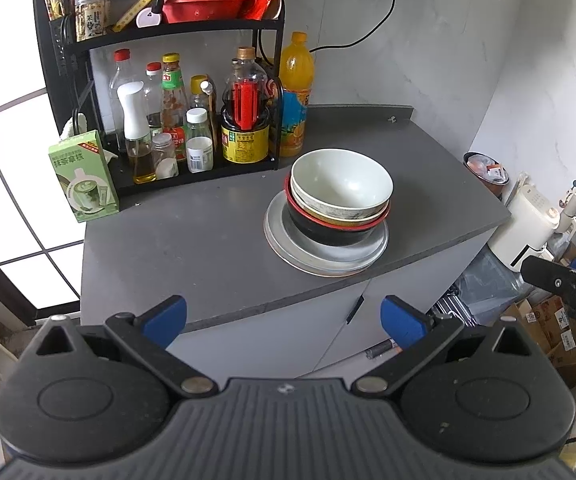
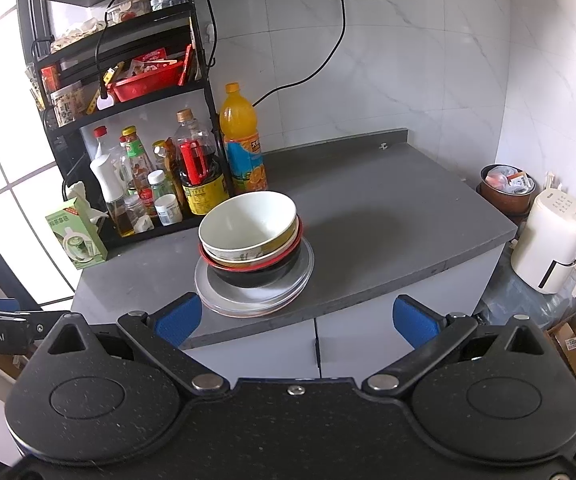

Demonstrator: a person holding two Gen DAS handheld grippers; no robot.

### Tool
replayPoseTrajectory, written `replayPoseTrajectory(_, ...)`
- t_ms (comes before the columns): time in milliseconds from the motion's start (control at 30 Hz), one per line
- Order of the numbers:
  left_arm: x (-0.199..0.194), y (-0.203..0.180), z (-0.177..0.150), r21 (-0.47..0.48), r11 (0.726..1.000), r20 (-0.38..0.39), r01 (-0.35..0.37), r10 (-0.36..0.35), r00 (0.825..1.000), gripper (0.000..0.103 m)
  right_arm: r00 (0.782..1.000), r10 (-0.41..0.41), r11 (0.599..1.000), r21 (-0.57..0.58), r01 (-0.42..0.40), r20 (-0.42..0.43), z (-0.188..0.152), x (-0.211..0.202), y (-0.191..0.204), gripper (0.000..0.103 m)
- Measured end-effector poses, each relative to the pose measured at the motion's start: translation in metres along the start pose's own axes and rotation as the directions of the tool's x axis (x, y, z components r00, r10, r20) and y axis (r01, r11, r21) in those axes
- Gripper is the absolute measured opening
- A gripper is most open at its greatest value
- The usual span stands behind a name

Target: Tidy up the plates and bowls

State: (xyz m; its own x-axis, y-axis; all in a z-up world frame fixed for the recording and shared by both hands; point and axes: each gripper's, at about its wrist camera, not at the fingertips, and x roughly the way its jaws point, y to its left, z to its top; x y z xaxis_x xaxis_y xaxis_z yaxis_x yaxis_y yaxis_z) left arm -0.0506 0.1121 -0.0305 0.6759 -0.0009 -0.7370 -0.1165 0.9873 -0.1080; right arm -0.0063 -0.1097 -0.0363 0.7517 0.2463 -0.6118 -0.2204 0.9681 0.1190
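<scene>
On the dark grey stone-look table (image 1: 192, 236) one pile stands: a wide, flat silver-grey plate (image 1: 288, 246) with what looks like a second plate rim beneath it; on it a black bowl with a red rim (image 1: 327, 232); in that a cream bowl with a painted outer wall (image 1: 335, 210); topmost a pale white bowl (image 1: 341, 180), which sits tilted, its mouth leaning toward one side rather than level. In the left wrist view the pile lies at about one o'clock from the left tongs (image 1: 284, 316); in the right wrist view at about eleven o'clock from the right tongs (image 2: 293, 316). Both tongs are spread wide with nothing between the blue pads, and both hang off the table's front edge, well apart from the pile.

The crockery being gathered in one stack fits either a finished sorting or a mixed pile waiting to be split into plates and bowls; the views cannot settle which.

The risk lies in the loose nesting: the bowls are not seated squarely, so a nudge to a rim could slide the top bowl off, or shift the whole stack toward the near edge of the table, which the plate already approaches; the tall orange juice bottle (image 1: 295, 92) and the black bottle rack (image 1: 168, 32) at ten o'clock of the pile crowd any sideways approach.
</scene>
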Motion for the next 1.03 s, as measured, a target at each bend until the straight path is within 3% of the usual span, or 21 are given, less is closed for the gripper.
replayPoseTrajectory(633, 0.007, -0.008, 0.0, 0.001, 1.0, -0.01, -0.002, 0.002, 1.0, 0.102, 1.0, 0.004, 1.0, -0.002, -0.004, -0.001, 0.0, 0.002, -0.002, 0.103)
replayPoseTrajectory(1033, 0.013, -0.029, 0.0, 0.01, 1.0, -0.012, -0.02, 0.02, 1.0, 0.102, 0.999, 0.035, 0.999, -0.001, -0.035, -0.004, 0.0, -0.002, -0.022, 0.103)
